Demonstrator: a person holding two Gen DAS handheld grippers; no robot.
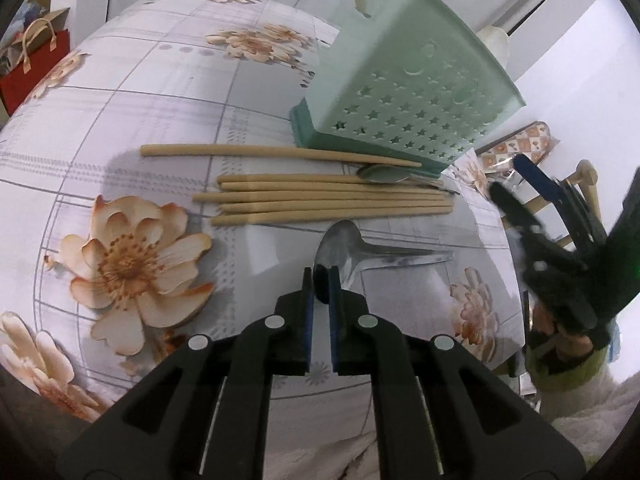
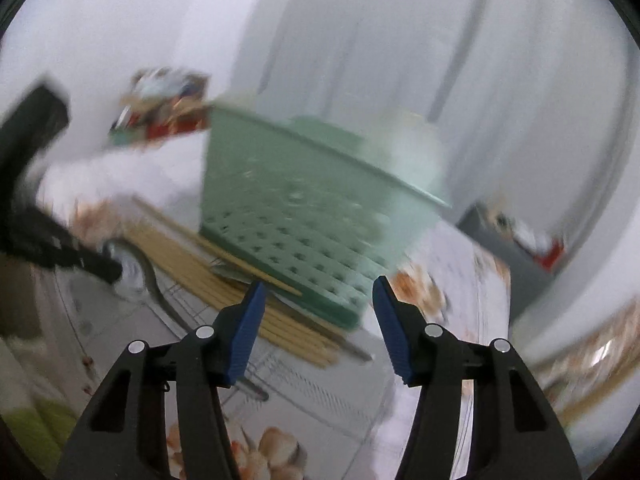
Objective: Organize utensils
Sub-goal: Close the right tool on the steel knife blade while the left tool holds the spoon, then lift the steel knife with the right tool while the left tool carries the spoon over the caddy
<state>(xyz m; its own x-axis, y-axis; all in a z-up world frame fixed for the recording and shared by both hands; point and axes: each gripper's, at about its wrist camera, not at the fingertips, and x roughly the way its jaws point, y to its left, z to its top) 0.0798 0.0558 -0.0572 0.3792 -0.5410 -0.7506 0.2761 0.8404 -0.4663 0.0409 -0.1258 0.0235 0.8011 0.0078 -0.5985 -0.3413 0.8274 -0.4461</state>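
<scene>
left gripper (image 1: 321, 280) clenched on spoon (image 1: 340, 246), right gripper (image 2: 320, 300) released, green basket (image 1: 400, 92) beyond

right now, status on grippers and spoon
Left gripper shut on spoon. Right gripper open, empty. Chopsticks loose beside green basket.

Left gripper (image 1: 321, 280) of matte black plastic at lower centre of frame, two angular fingers with ribbed blue pads, round silver screws on the linkage, right gripper (image 2: 320, 300) the same build, yellow-green sleeve (image 1: 560, 368) at right edge
</scene>
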